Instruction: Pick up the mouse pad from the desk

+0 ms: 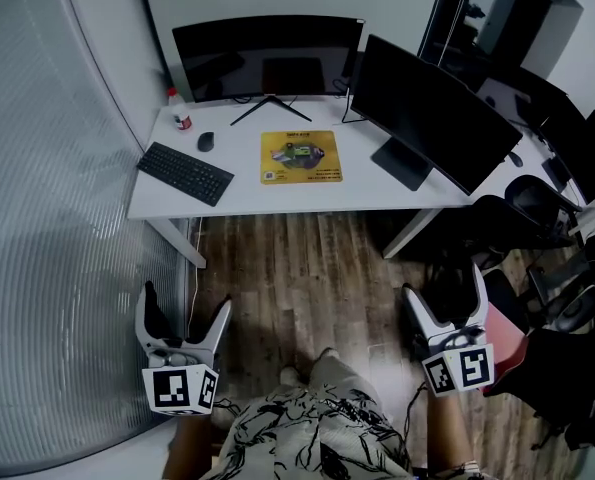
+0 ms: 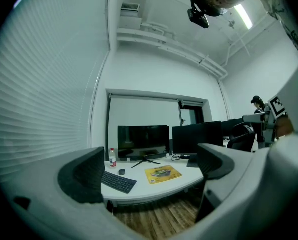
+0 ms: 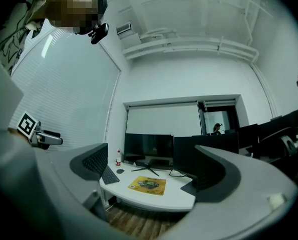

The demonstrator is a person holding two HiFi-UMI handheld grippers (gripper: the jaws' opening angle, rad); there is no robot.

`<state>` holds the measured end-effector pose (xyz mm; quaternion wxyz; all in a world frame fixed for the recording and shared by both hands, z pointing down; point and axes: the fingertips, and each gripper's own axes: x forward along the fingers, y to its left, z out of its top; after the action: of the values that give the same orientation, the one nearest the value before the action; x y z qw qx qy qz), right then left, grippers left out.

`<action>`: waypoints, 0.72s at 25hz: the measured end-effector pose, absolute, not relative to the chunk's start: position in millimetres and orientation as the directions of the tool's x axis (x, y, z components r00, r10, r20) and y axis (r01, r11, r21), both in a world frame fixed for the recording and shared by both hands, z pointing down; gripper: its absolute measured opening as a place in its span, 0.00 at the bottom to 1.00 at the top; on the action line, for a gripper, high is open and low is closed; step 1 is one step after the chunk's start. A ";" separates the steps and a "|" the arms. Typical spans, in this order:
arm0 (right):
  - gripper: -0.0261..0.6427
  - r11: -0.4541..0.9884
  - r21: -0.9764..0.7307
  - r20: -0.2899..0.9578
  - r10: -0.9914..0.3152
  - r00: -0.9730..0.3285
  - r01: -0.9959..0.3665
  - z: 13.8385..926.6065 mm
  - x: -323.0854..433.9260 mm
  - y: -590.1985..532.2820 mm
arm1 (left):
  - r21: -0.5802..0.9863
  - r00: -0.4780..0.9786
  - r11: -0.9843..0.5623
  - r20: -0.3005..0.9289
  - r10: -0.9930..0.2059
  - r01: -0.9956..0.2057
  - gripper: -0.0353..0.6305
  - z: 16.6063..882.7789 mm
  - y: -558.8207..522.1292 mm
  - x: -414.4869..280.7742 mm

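The yellow mouse pad lies flat in the middle of the desk, its long axis side to side along the front edge, print facing you. You're only approaching (well short, over the floor): left gripper and right gripper gape wide, empty. Next, reach in and catch an edge.

Head view looks steeply down; both gripper views face the distant desk, seemingly level.
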<state>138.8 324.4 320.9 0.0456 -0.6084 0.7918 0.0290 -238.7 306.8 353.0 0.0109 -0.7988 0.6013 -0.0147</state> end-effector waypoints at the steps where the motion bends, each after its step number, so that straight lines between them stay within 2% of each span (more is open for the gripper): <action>1: 0.83 0.252 -0.010 -0.104 -0.963 -0.249 -0.968 321.8 140.0 323.1 | -0.032 0.277 -0.277 0.014 -0.961 -0.960 0.90 354.5 304.9 -238.8; 18: 0.83 0.268 -0.029 -0.094 -0.960 -0.264 -0.963 334.9 155.9 270.6 | -0.016 0.246 -0.246 0.018 -0.969 -0.969 0.90 361.7 262.5 -222.4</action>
<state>155.9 270.6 334.9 0.0462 -0.6049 0.7948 0.0169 -222.4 262.5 361.7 0.0009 -0.7894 0.6138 -0.0121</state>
